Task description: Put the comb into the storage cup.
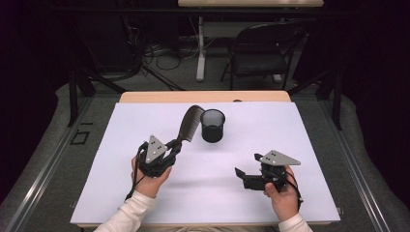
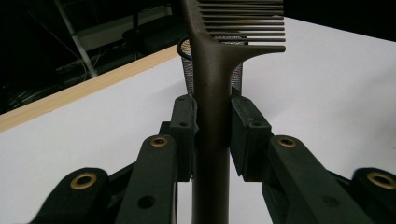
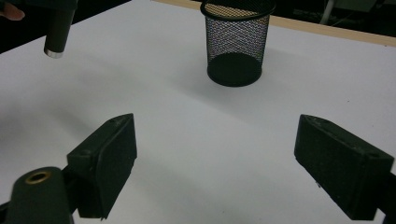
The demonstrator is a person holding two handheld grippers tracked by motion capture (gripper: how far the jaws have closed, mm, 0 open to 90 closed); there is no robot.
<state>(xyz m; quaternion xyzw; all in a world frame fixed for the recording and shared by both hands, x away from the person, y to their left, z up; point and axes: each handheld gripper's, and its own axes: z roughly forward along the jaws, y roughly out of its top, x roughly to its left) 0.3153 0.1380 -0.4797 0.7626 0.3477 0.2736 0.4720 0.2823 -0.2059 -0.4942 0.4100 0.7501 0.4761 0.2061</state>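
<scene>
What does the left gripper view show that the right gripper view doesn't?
Left gripper view: the comb's teeth up close, its handle clamped between the left gripper pads. Right gripper view: the right gripper with jaws wide apart and nothing between them, and the whole mesh cup down to its base. Both share the mesh cup on the white table.

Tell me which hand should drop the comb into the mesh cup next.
Left. The left gripper already clamps the comb by its handle, its toothed end tilted up right beside the mesh cup. The right gripper is open and holds nothing, farther from the cup.
</scene>
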